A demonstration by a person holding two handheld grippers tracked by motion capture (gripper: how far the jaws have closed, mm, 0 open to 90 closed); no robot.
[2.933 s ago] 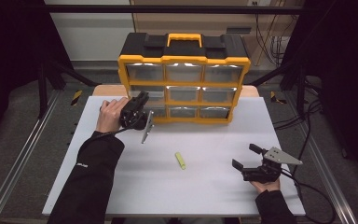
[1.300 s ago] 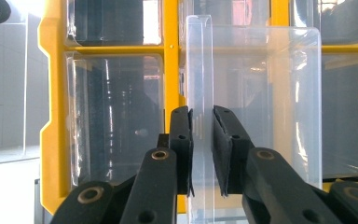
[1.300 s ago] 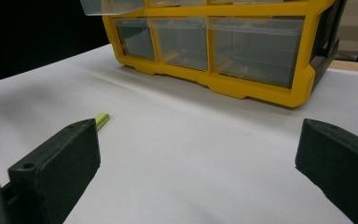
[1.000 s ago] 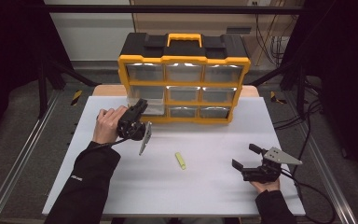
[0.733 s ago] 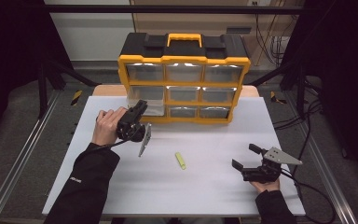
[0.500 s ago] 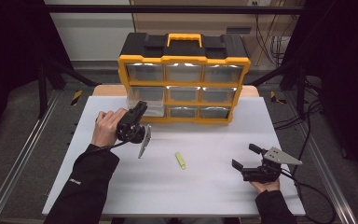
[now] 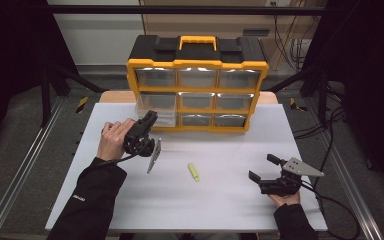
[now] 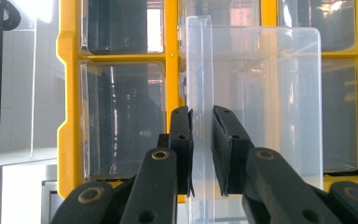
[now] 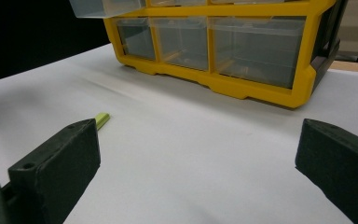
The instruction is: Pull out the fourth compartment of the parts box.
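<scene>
- Your left gripper pinches the clear drawer's front lip; it's pulled out from the yellow organizer's left column, long axis toward you.
- Right gripper rests wide open.
- Sleeve lettering too small to read.

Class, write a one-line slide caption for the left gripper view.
Left gripper clamped on the front wall of a clear drawer, pulled out of the yellow organiser.

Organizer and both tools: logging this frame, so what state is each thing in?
Organizer: upright, one drawer out.
Clear drawer: pulled partway out of the left column.
Left tool: shut on the clear drawer's front tab.
Right tool: open, holding nothing.
Yellow-green stick: lying flat on the table.
</scene>
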